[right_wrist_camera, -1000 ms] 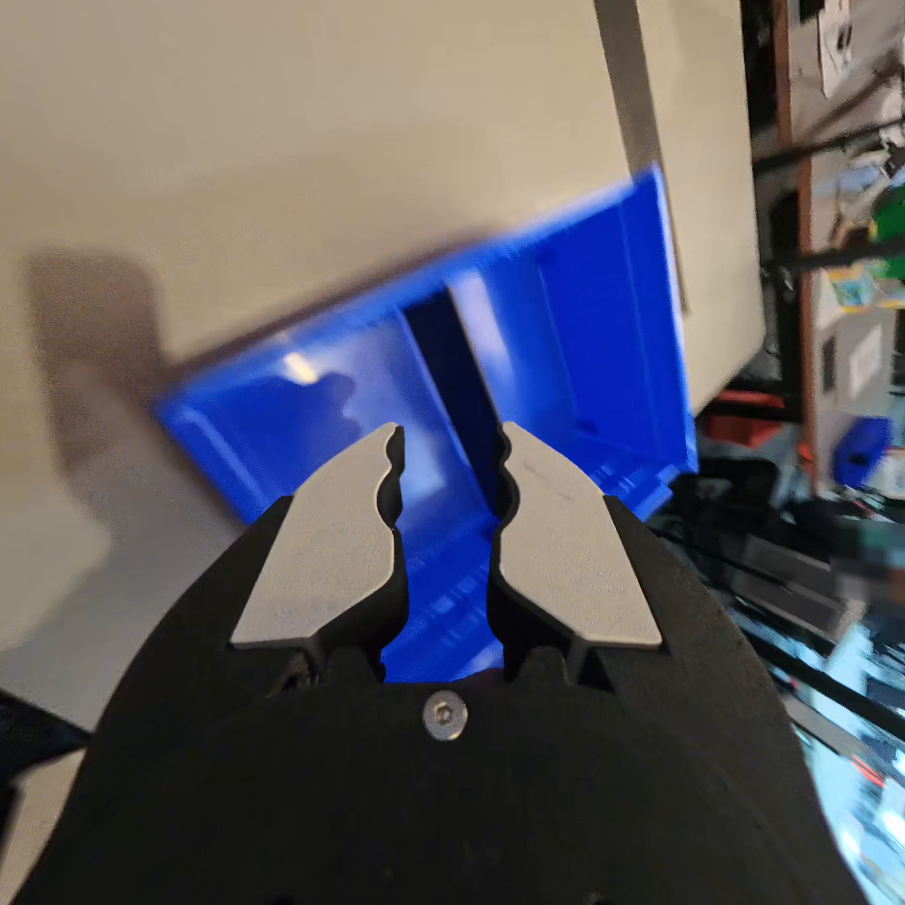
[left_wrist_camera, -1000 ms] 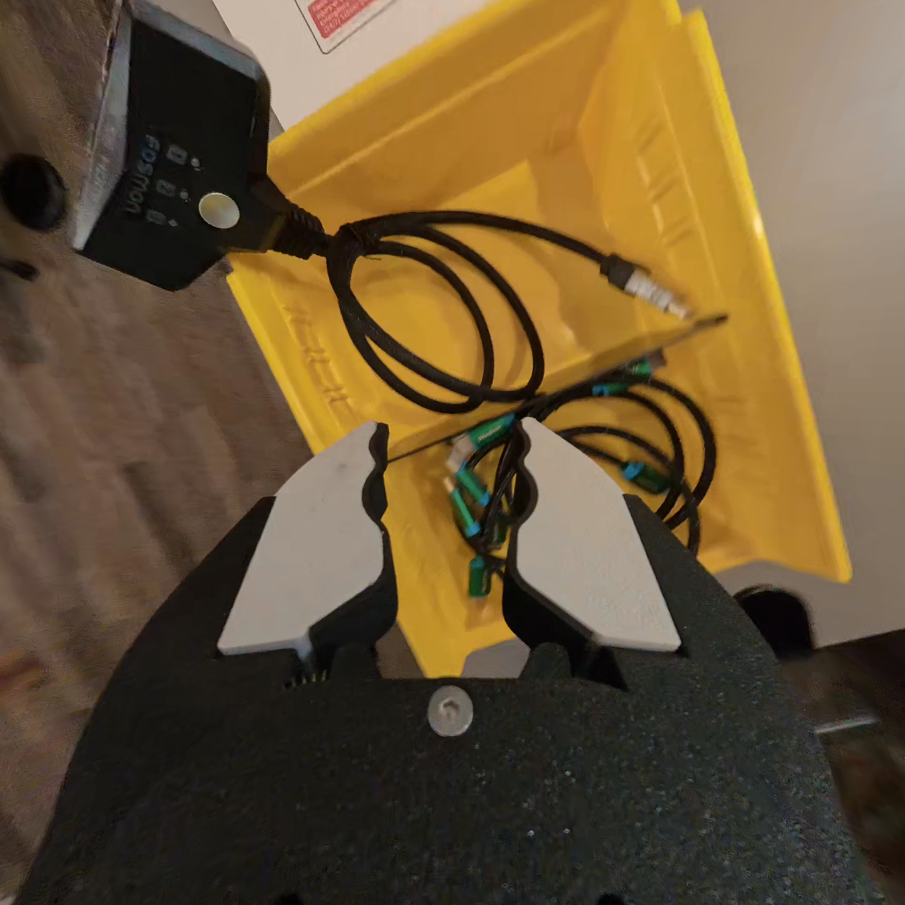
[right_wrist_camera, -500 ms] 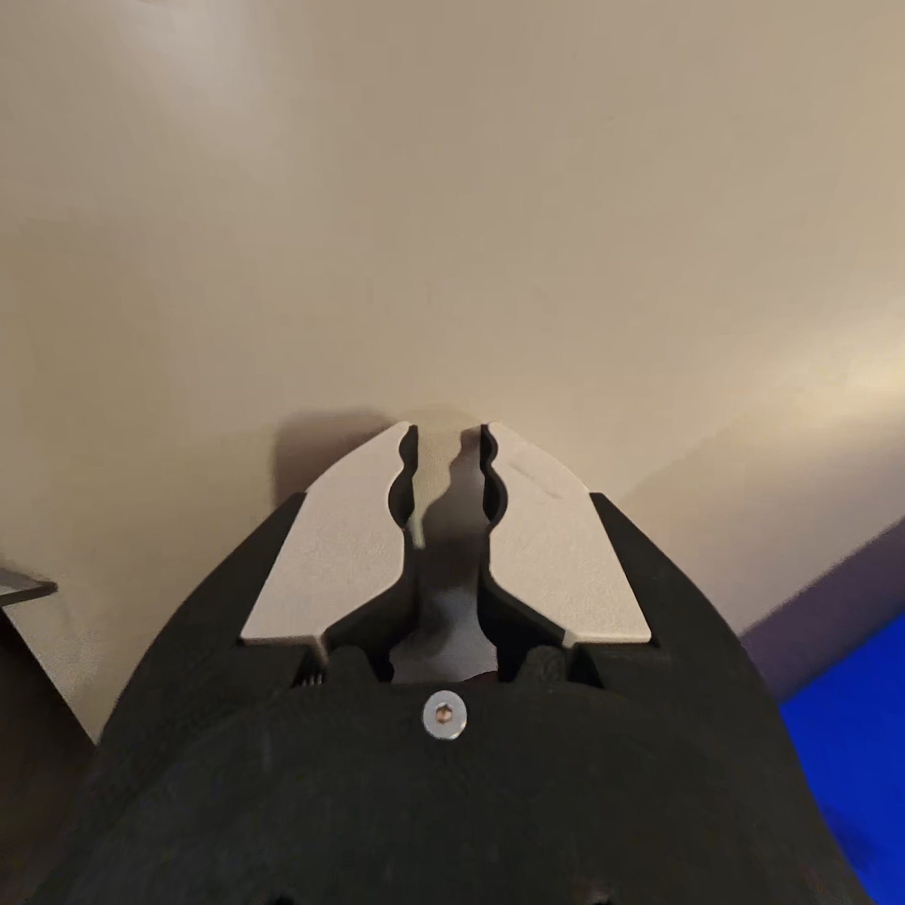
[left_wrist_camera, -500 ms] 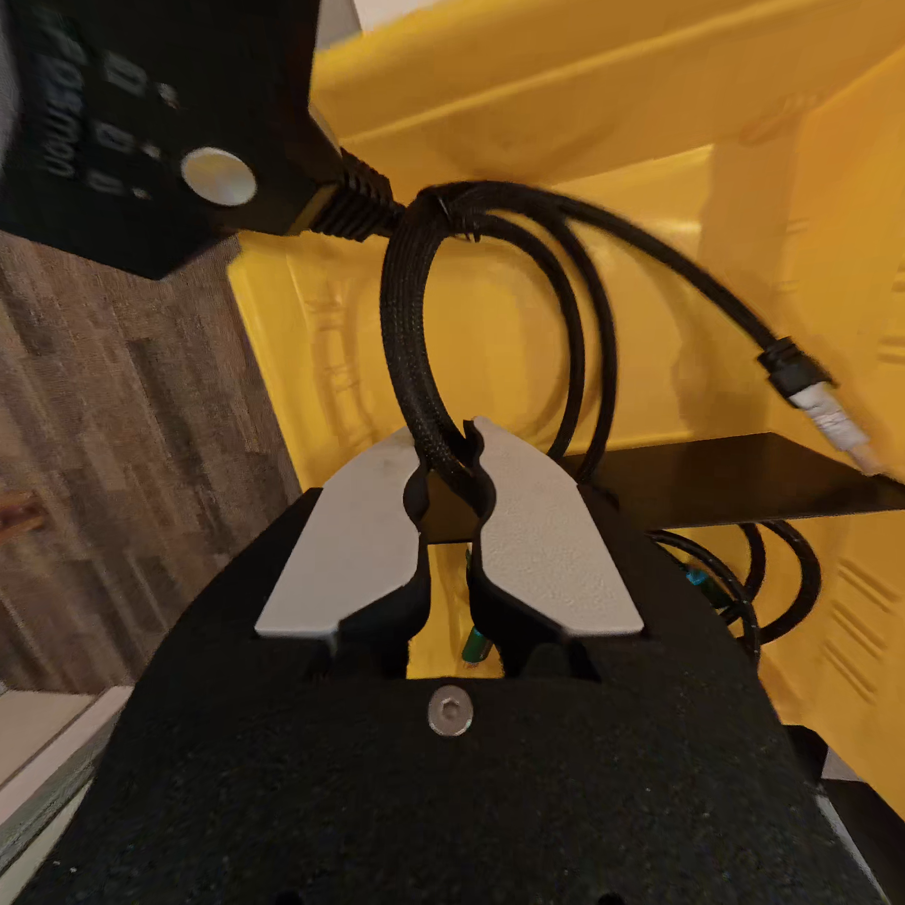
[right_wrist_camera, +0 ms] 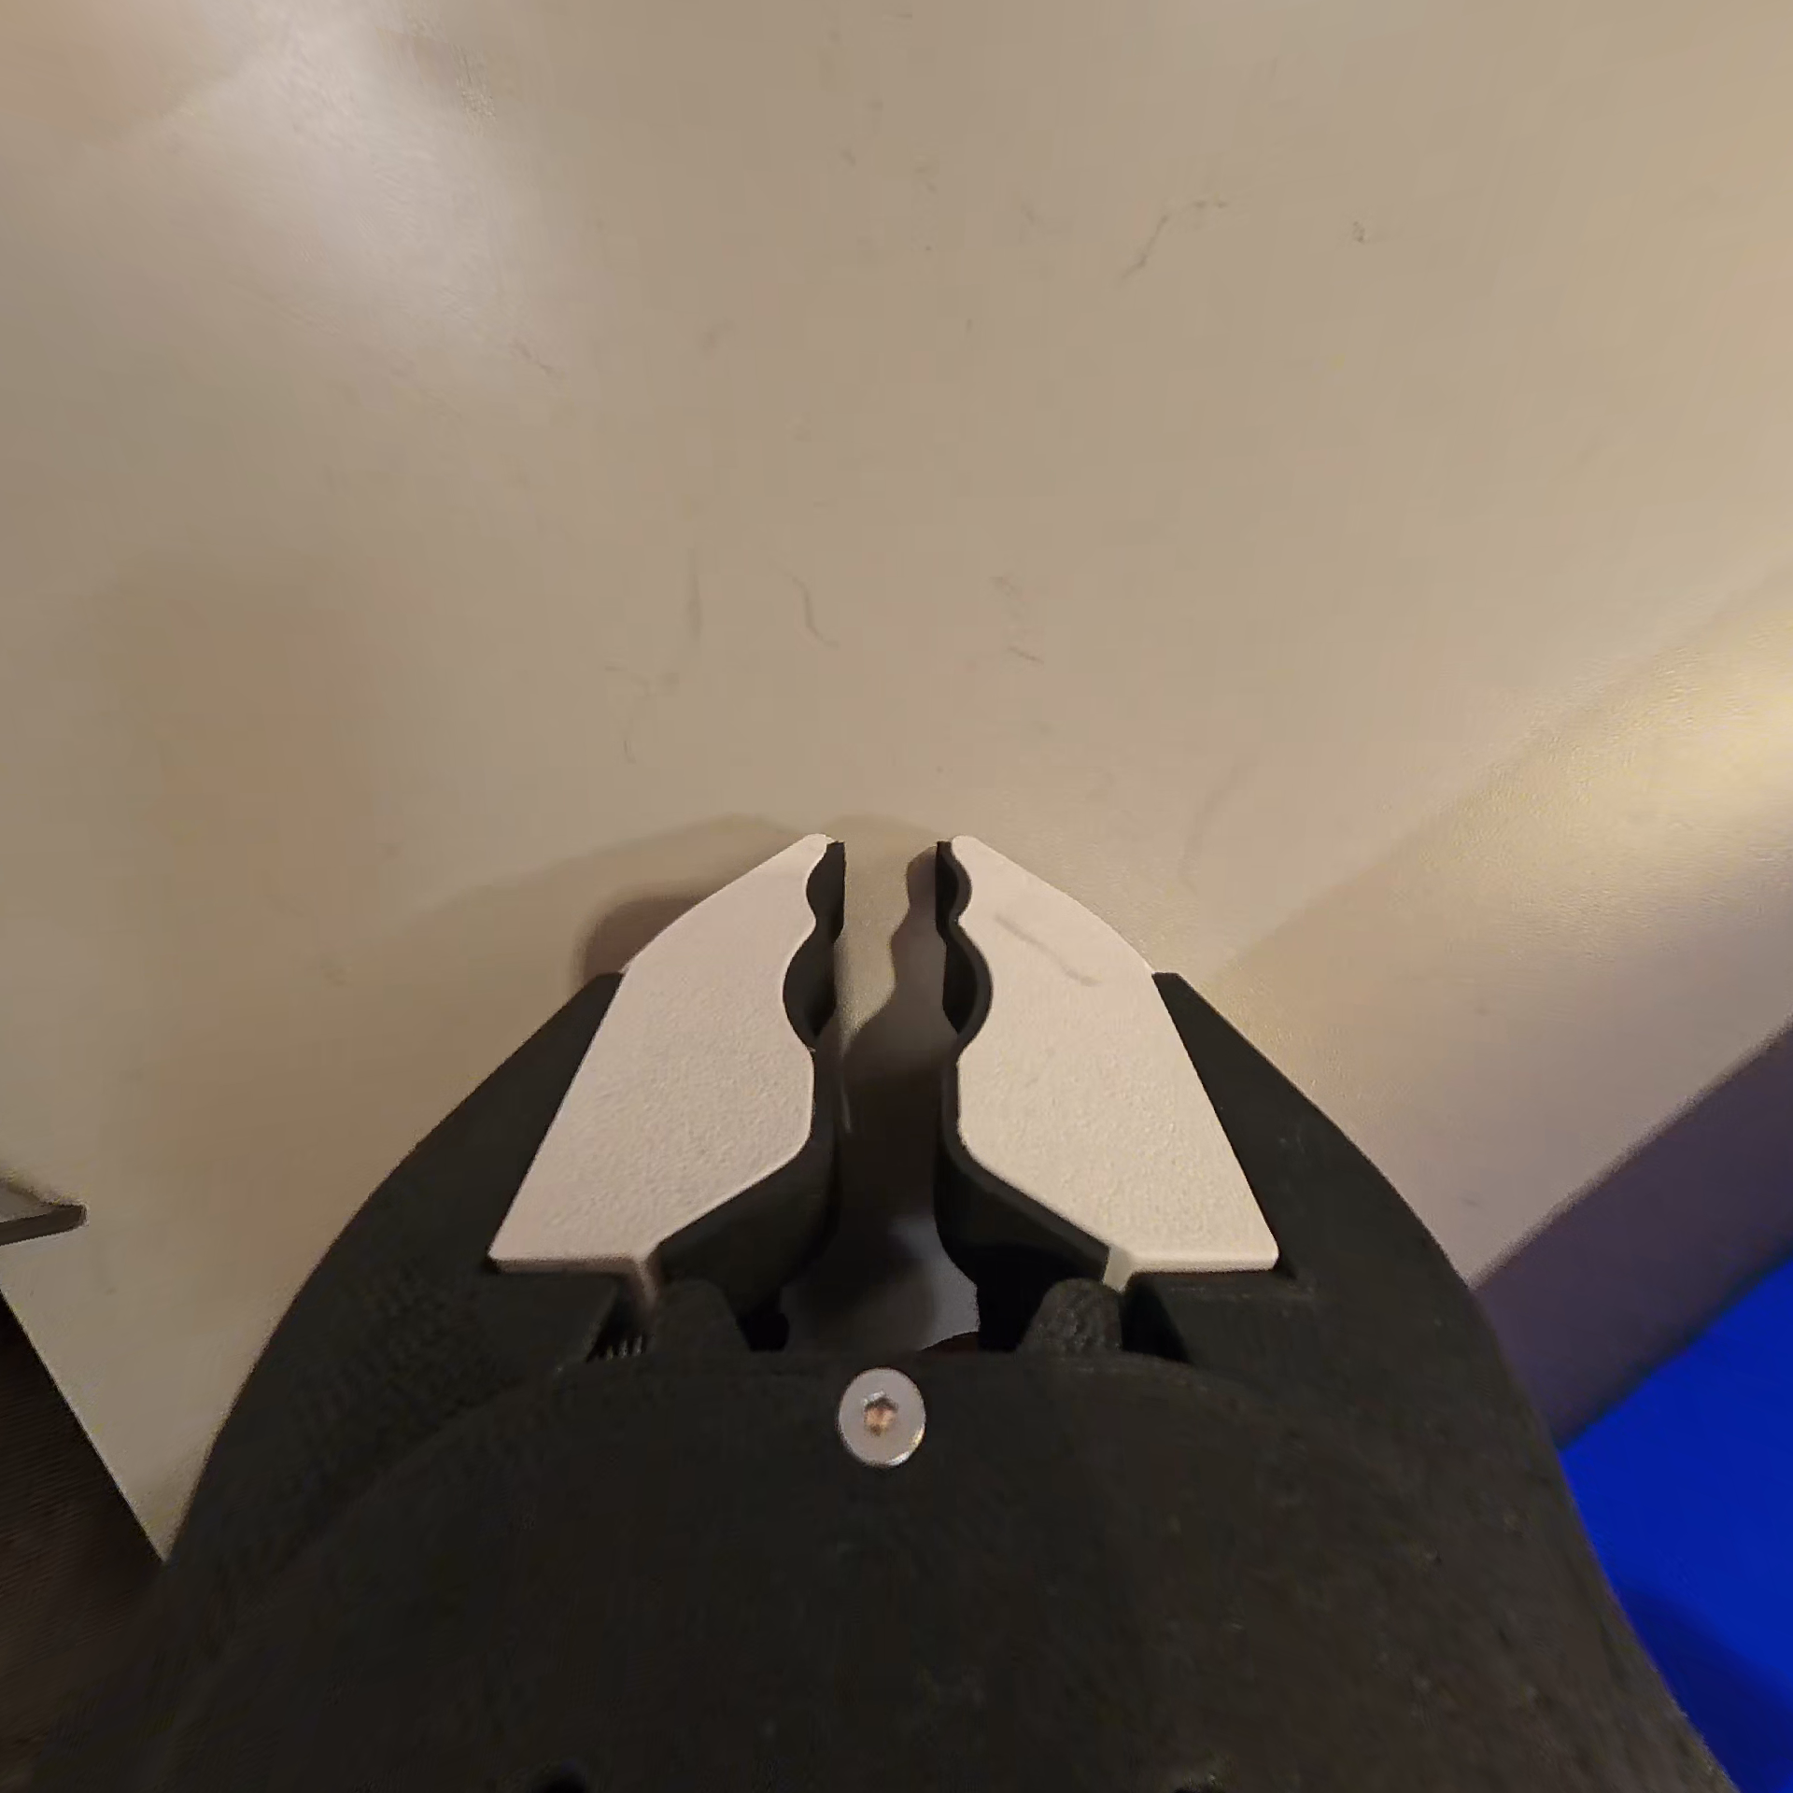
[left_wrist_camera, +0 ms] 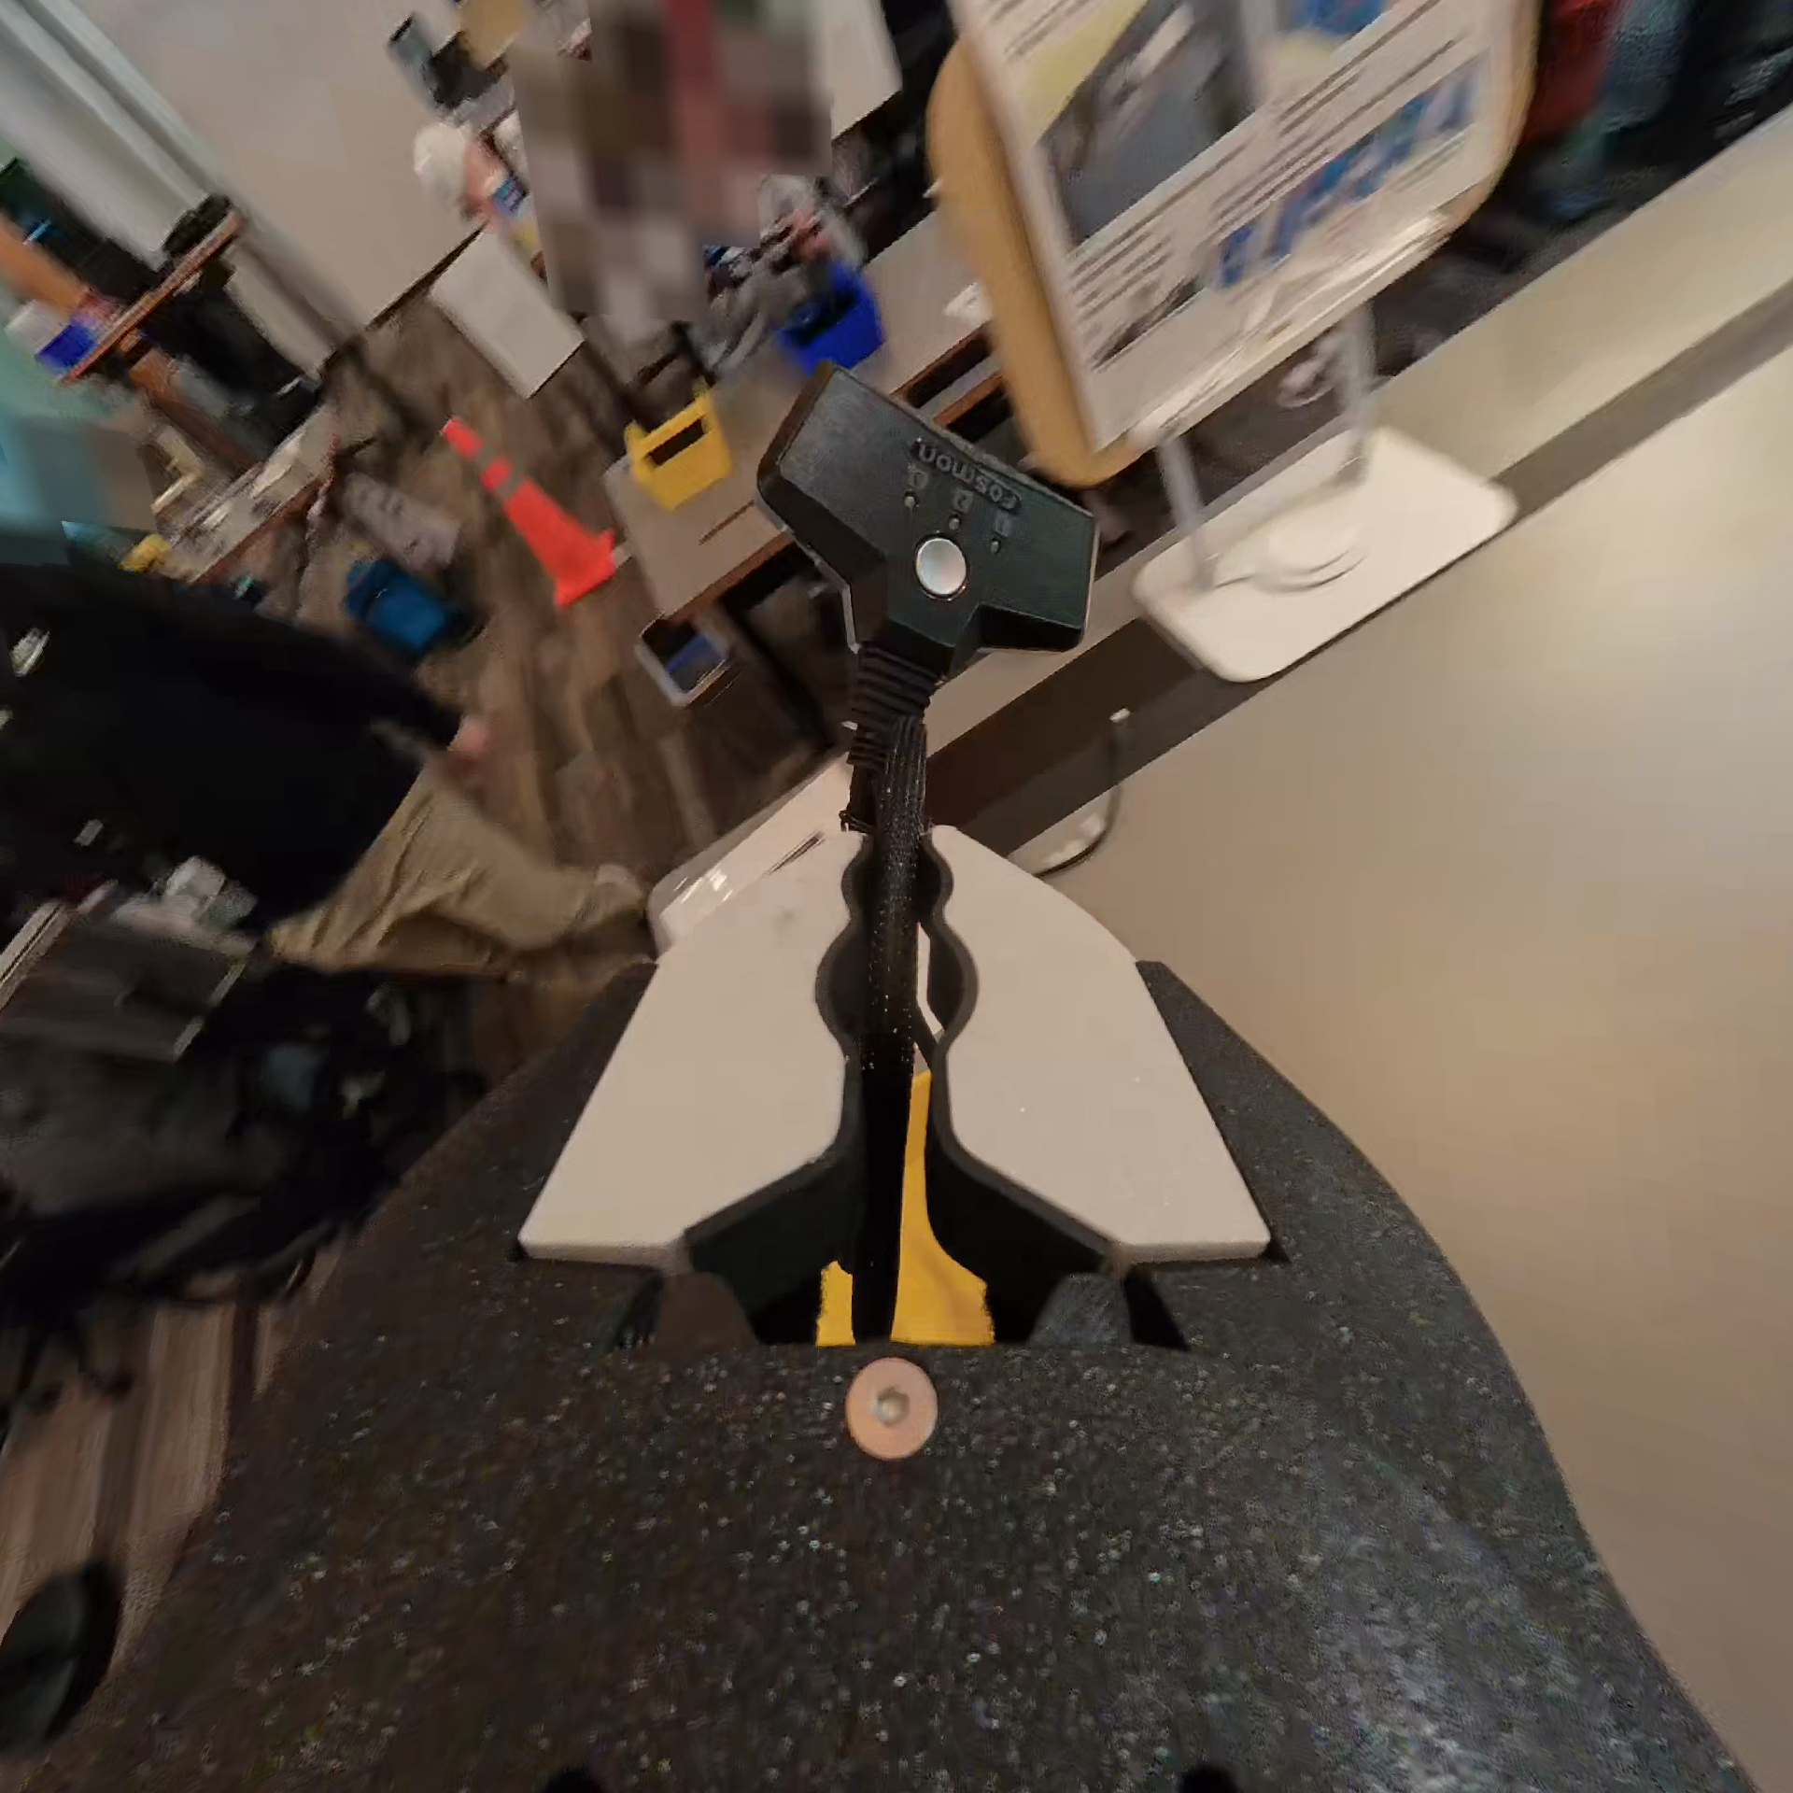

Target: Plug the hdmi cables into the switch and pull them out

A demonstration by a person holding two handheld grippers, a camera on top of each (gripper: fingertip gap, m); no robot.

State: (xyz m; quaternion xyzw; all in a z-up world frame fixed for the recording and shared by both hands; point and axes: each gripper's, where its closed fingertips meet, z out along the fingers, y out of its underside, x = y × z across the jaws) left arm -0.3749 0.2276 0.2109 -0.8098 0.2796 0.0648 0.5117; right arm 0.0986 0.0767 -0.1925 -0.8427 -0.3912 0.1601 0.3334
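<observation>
Black braided cable (left_wrist_camera: 891, 931) clamped in left jaws above beige tabletop (left_wrist_camera: 1455, 970); right jaws narrow, bare, cluttered room behind.

This looks like a shared lab or workshop room. Long pale tables (left_wrist_camera: 1455, 873) stand in rows on a wood-look floor (left_wrist_camera: 543, 699), and yellow (left_wrist_camera: 674, 451) and blue storage bins (left_wrist_camera: 834, 325) sit on them among blurred clutter. An orange traffic cone (left_wrist_camera: 538, 519) stands on the floor between the tables. A printed poster on a white stand (left_wrist_camera: 1261, 194) rests on one table, and a person (left_wrist_camera: 243, 757) sits at the left.
</observation>
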